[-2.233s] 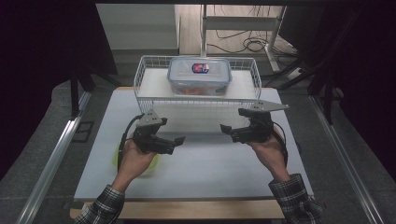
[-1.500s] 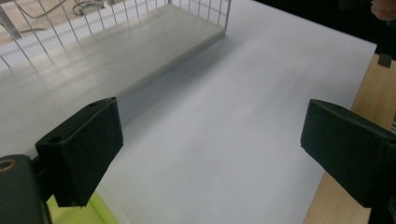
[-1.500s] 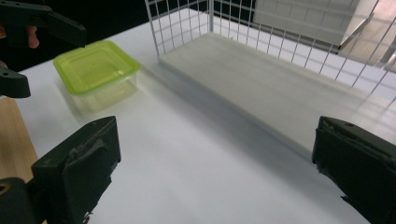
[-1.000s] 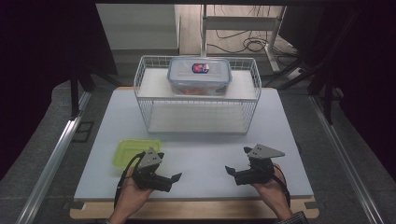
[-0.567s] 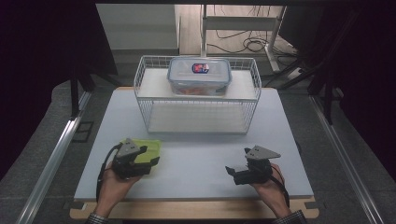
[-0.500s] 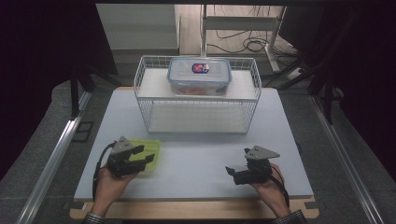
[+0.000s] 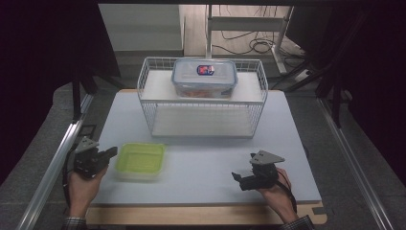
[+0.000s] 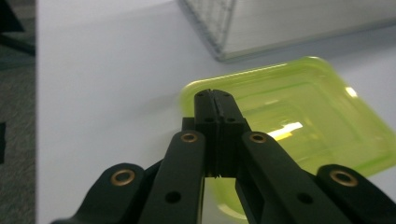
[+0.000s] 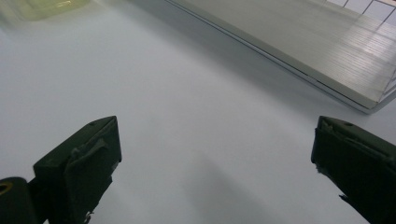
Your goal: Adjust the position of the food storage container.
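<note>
The left tool [image 7: 111, 152] had just closed its jaws; in the left gripper view they met flat against each other with nothing between them, their tips [image 8: 214, 96] just short of the near rim of the green container [image 8: 299, 126]. A moment earlier that tool had sat over the container with its jaws wide; by now it had drawn back toward the table's left edge, and the green container [image 7: 140, 160] lay free on the table, open side up, just beside the tool's tip and not held. That reads as a release. The container seemed set down near the front-left corner, and the left hand was clear of it, so the placing step looked done.

The right tool [image 7: 238, 176] stayed near the front edge toward the right corner, as it had been a second before, its jaws spread well apart over bare table with nothing between them [image 9: 210, 158].

The table [image 7: 287, 139] was a pale, matte sheet on a wooden board. A white wire basket [image 7: 261, 103] stood at its far edge, and a clear lidded box [image 7: 205, 77] rested on the basket's upper shelf. Beyond were dark curtains, a metal rail at the left, and cables on the floor.
</note>
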`<action>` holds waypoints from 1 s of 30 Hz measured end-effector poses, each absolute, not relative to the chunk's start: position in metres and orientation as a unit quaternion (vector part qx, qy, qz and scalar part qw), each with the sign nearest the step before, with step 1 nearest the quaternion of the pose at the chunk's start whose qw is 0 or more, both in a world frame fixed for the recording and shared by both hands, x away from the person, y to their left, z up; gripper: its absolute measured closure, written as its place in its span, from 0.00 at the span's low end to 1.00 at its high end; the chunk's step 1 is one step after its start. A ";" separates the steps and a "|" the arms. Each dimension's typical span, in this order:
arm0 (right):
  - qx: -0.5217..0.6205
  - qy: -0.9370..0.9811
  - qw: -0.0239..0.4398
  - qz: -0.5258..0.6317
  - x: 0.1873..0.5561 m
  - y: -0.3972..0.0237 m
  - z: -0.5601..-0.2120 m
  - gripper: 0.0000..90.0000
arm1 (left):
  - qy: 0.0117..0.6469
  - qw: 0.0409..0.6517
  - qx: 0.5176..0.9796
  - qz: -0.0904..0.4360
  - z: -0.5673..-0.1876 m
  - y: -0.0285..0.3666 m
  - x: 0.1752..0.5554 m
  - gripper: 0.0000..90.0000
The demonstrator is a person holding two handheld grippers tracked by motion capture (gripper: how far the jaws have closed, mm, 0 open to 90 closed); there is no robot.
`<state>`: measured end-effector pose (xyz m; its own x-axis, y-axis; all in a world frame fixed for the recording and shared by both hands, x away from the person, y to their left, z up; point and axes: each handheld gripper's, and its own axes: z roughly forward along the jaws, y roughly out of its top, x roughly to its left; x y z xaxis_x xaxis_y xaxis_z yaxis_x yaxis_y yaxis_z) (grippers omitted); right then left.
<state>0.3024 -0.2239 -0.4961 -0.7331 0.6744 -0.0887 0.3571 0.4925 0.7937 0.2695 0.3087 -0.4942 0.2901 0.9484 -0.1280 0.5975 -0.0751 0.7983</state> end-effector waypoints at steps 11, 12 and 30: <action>0.301 0.849 0.192 0.388 0.302 -0.221 -0.500 0.03 | 0.577 0.352 0.710 0.198 -0.517 0.303 0.281 1.00; 0.302 0.850 0.191 0.387 0.302 -0.221 -0.500 0.03 | 0.575 0.352 0.712 0.197 -0.516 0.301 0.281 1.00; 0.299 0.856 0.183 0.380 0.303 -0.218 -0.504 0.03 | 0.527 0.363 0.750 0.167 -0.513 0.238 0.288 1.00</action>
<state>0.3031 -0.2185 -0.5040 -0.7537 0.6514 -0.0865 0.3727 0.5321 0.7602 0.2877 0.2379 -0.5126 0.3887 0.9119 -0.1317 0.6690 -0.1810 0.7208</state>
